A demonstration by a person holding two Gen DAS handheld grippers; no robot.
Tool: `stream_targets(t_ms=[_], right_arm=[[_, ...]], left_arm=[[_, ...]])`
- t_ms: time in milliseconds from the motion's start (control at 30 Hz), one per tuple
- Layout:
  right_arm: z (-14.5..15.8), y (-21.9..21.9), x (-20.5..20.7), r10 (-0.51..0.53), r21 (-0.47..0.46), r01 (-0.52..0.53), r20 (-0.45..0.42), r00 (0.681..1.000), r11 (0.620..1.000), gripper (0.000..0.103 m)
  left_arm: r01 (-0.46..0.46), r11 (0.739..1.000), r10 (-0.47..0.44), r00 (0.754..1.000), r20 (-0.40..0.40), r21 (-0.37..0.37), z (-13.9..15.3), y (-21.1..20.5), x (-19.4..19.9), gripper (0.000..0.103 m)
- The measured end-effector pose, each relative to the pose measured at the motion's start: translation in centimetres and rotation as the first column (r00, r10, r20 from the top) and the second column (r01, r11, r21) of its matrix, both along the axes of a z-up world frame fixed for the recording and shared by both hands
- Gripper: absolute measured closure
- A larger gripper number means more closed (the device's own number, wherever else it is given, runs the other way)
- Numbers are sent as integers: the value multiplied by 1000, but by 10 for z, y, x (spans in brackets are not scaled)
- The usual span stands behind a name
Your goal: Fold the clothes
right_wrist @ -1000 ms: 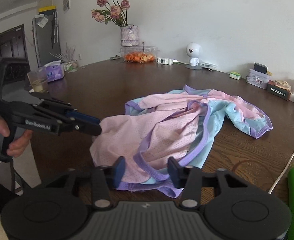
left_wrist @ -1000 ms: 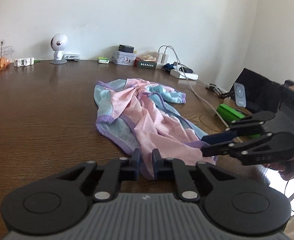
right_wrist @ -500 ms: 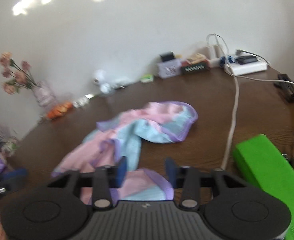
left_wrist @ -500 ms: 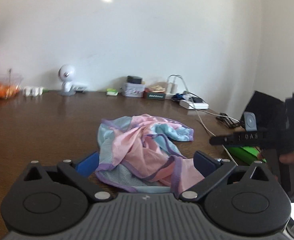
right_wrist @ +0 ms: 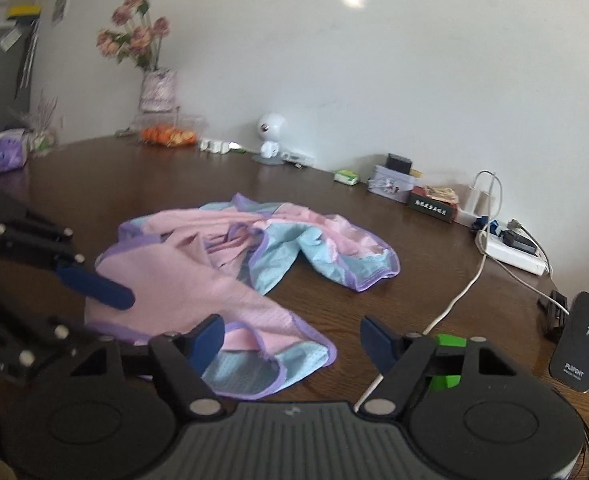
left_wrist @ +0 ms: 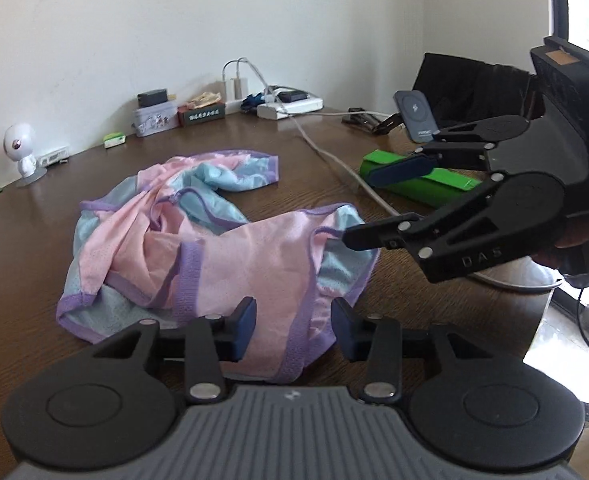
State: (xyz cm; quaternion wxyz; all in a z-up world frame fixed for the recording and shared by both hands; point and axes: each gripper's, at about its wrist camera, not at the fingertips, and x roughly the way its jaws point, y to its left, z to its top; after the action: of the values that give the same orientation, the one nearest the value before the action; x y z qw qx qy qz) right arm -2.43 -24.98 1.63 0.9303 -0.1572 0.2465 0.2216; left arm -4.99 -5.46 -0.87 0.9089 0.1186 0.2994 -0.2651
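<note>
A crumpled pink, light-blue and purple-trimmed garment (left_wrist: pixel 214 248) lies on the dark wooden table (left_wrist: pixel 22 248); it also shows in the right wrist view (right_wrist: pixel 222 276). My left gripper (left_wrist: pixel 292 326) is open, its fingers hovering over the garment's near pink edge without gripping it. My right gripper (right_wrist: pixel 292 338) is open and empty, just above the garment's near light-blue corner. In the left wrist view the right gripper (left_wrist: pixel 390 204) sits at the garment's right edge. In the right wrist view the left gripper (right_wrist: pixel 94 300) sits over its left side.
A green box (left_wrist: pixel 418 180) and a white cable (left_wrist: pixel 334 160) lie right of the garment. A power strip (right_wrist: pixel 510 254), phone stand (right_wrist: pixel 582 340), tins (right_wrist: pixel 390 188), a small white robot figure (right_wrist: pixel 268 136), flowers in a vase (right_wrist: pixel 156 88) and a fruit box (right_wrist: pixel 168 134) line the wall.
Both grippers swung around and came back low over the garment's near edge. The left gripper closed partly from wide open; the right gripper opened wider. The garment's near part now lies spread.
</note>
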Motion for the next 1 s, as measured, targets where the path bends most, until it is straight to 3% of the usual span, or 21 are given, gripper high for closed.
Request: stream_targets(t_ms=[67,100,133,167,200,233,367,467,700,867,1000], right_arm=[[-9,6,5,-12,-27,11,-32,999,1000,64],[-13,8,9,-28,-34,27,-47,998,999,83],[-16,11,14,-48,-44,46,-66,997,998,93],[-18,12,17,-57,-49,54,-69,996,997,94],[-17,13,19,-57,-45,53,-80,995,998,98],[-13,14,19,-49,-31,46,-85,995,998,98],[25,9,3,4,126,-5,2,1000,992,99],[54,4,-10,24,225,-40,75,997,974,99],[61,-5,-18,-13,264,-9,84,996,964,99],[49,-1,-15,-29,215,15,62,998,976,99],[42,1,-15,-30,184,22,40,999,983,99]], left_arm=[[-15,1000,15,1000,-16,6,-2,4,3,62],[-23,1000,23,1000,-14,2,0,5,2,60],[-30,1000,30,1000,-7,-5,3,6,1,51],[-36,999,36,999,4,-12,6,5,0,32],[-48,999,49,999,23,-16,8,3,-2,22],[-65,998,65,997,46,-16,9,0,-4,9],[-102,994,97,987,126,35,11,-17,-7,6],[-194,978,181,973,145,81,11,-19,0,6],[-366,927,356,926,122,74,18,19,2,7],[-368,930,368,923,110,-22,34,41,-12,6],[-432,902,429,899,87,17,32,50,-7,8]])
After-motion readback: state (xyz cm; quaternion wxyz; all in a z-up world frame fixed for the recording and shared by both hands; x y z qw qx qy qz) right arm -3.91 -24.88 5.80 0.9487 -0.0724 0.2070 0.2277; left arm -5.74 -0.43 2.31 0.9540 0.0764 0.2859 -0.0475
